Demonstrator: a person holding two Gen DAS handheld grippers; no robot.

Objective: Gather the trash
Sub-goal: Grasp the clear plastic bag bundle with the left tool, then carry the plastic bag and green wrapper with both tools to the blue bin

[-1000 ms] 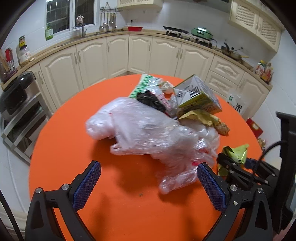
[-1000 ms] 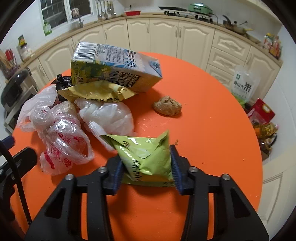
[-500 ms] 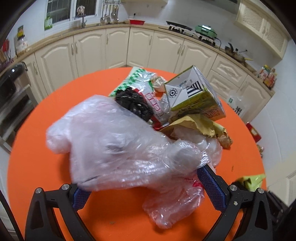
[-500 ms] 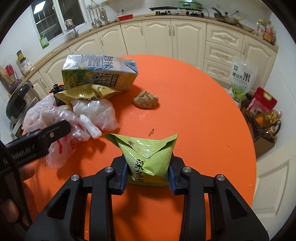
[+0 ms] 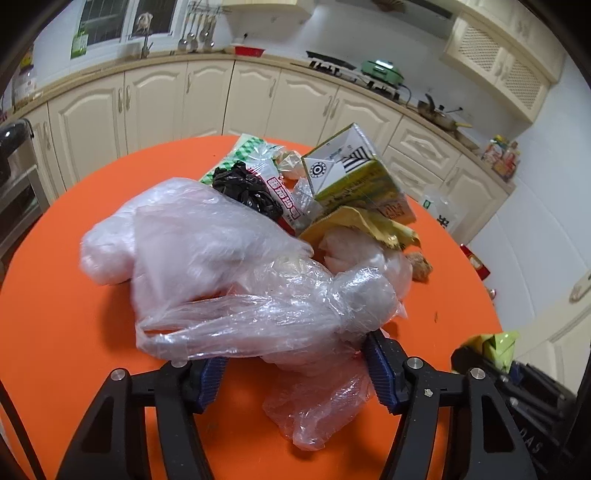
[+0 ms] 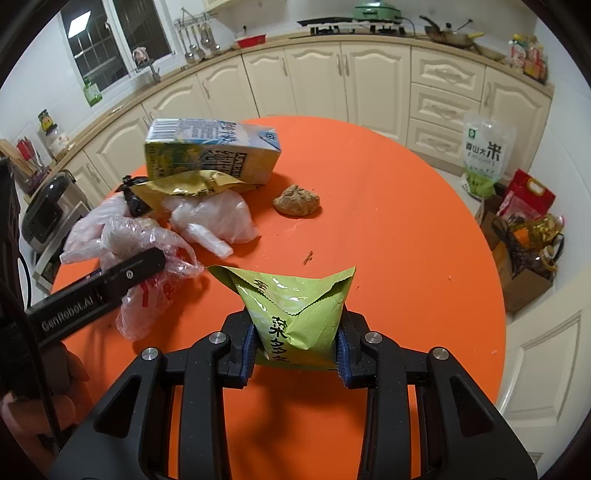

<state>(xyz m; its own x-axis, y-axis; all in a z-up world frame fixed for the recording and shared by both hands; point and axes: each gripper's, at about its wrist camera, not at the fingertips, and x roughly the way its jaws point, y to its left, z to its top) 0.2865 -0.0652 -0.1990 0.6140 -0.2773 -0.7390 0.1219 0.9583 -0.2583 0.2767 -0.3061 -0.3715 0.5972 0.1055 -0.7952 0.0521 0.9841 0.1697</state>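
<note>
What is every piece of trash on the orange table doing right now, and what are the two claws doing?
Left claw: closed around the clear plastic bag.
Clear plastic bag: crumpled, pinched at its near end.
Right claw: shut on the green snack packet.
Green snack packet: torn open at the top, held upright.
Milk carton: lying on its side.
Yellow wrapper: crumpled, leaning on the carton.
Brown lump: lying loose, untouched.

A home kitchen — cream cabinets [image 6: 343,77], gas stove [image 6: 354,22] (pan on it), hanging utensils [image 5: 195,33].
</note>
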